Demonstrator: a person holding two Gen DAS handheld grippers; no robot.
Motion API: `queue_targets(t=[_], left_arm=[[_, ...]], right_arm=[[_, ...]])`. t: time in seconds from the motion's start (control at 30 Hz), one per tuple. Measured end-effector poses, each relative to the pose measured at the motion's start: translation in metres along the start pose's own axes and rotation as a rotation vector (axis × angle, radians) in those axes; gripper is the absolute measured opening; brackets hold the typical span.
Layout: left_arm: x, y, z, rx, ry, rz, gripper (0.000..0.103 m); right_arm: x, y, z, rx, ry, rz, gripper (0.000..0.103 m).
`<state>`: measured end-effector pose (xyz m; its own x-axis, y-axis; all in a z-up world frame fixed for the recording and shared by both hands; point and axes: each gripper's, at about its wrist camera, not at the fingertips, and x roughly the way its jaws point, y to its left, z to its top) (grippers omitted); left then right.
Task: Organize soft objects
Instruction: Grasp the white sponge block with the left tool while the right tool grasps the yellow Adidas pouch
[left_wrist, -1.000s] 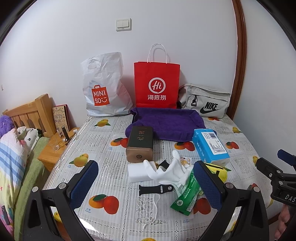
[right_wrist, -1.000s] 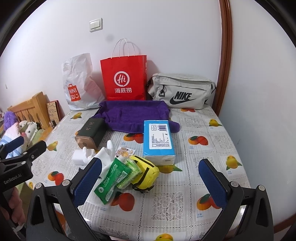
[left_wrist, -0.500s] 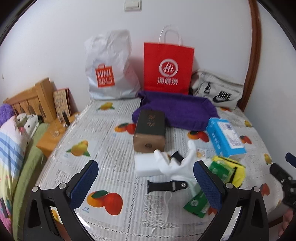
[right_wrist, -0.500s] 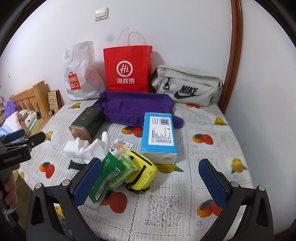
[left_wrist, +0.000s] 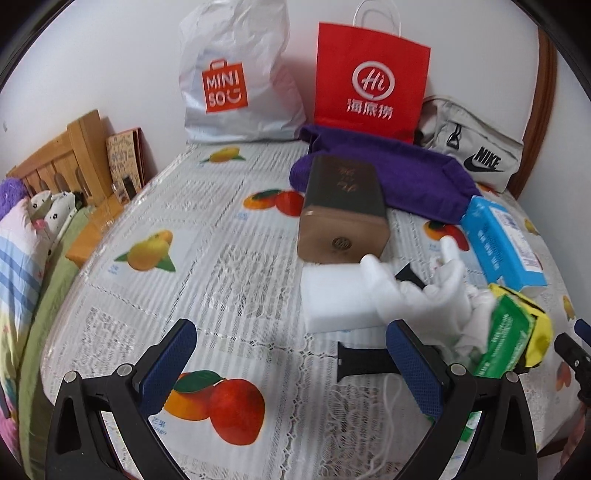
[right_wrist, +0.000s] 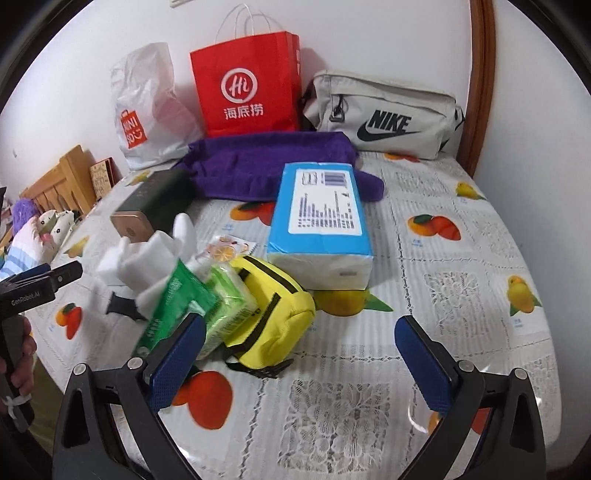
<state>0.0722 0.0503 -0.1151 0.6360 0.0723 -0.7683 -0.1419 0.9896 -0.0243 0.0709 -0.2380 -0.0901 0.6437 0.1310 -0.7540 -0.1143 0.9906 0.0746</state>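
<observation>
Fruit-printed, lace-patterned cloth is covering the surface (left_wrist: 229, 280), which is standing against a white wall.

Back row: a white MINISO plastic bag (left_wrist: 236, 74), a red paper bag (left_wrist: 371, 79) and a grey Nike pouch (right_wrist: 384, 114) are leaning at the wall, with a purple towel (right_wrist: 266, 166) lying just in front of them.

Middle: a dark tin with a gold end (left_wrist: 343, 210) is lying beside a blue tissue pack (right_wrist: 321, 218).

Soft items: white gloves (left_wrist: 424, 291) are lying heaped over a white block (left_wrist: 332, 299); a green wipes packet (right_wrist: 173, 306) and a yellow pouch (right_wrist: 273, 317) are touching them; a black watch strap (left_wrist: 364, 363) is lying just in front.

Left claw (left_wrist: 295, 365): hanging empty with fingers wide apart, the gloves sitting just beyond its right finger.

Right claw (right_wrist: 299, 358): likewise spread and empty, the wipes packet and yellow pouch lying at its left finger (right_wrist: 177, 362).
</observation>
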Motion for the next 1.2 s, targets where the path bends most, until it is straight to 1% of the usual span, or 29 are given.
queue_targets(t=[0.07,0.17,0.23,0.37,0.5,0.63,0.73,0.83,0.93,0.97,1.0,1.07,1.1,1.13,1.17,1.2], left_arm=[[0.008,0.0,-0.002,0.003,0.012,-0.002,0.103],[0.016,0.0,-0.004,0.006,0.015,-0.015,0.103],[0.022,-0.002,-0.006,0.018,0.012,-0.022,0.103],[0.031,-0.004,-0.01,0.064,0.028,-0.013,0.103],[0.037,-0.011,-0.011,0.087,0.02,-0.049,0.103],[0.048,-0.021,-0.009,0.112,0.02,-0.045,0.103],[0.056,-0.029,-0.007,0.131,0.016,-0.056,0.103],[0.062,-0.032,-0.002,0.142,0.018,-0.064,0.103],[0.064,-0.033,0.002,0.141,0.005,-0.105,0.103],[0.064,-0.034,0.003,0.143,-0.004,-0.115,0.1],[0.064,-0.034,0.004,0.147,-0.008,-0.126,0.093],[0.065,-0.036,0.005,0.164,-0.003,-0.151,0.086],[0.065,-0.037,0.005,0.171,0.001,-0.158,0.08],[0.065,-0.039,0.005,0.179,0.0,-0.161,0.08],[0.064,-0.039,0.004,0.183,-0.007,-0.156,0.08],[0.063,-0.04,0.004,0.186,-0.013,-0.155,0.078]], right_arm=[[0.01,-0.006,-0.001,0.015,0.011,0.003,0.095],[0.021,-0.014,-0.001,0.035,0.034,0.011,0.086],[0.027,-0.019,-0.003,0.058,0.05,0.056,0.086],[0.028,-0.019,-0.003,0.04,0.046,0.06,0.085],[0.032,-0.022,-0.002,0.044,0.055,0.075,0.085],[0.041,-0.026,-0.003,0.053,0.076,0.087,0.085],[0.046,-0.027,-0.005,0.056,0.091,0.087,0.085],[0.051,-0.03,-0.006,0.072,0.103,0.114,0.085],[0.054,-0.033,-0.006,0.09,0.109,0.141,0.085],[0.056,-0.033,-0.005,0.096,0.115,0.148,0.085],[0.057,-0.033,-0.005,0.101,0.119,0.154,0.085],[0.059,-0.032,-0.005,0.12,0.119,0.184,0.085],[0.06,-0.031,-0.004,0.127,0.117,0.203,0.085],[0.06,-0.03,-0.004,0.133,0.112,0.225,0.083],[0.06,-0.029,-0.003,0.135,0.109,0.239,0.074],[0.061,-0.027,-0.003,0.132,0.107,0.247,0.063]])
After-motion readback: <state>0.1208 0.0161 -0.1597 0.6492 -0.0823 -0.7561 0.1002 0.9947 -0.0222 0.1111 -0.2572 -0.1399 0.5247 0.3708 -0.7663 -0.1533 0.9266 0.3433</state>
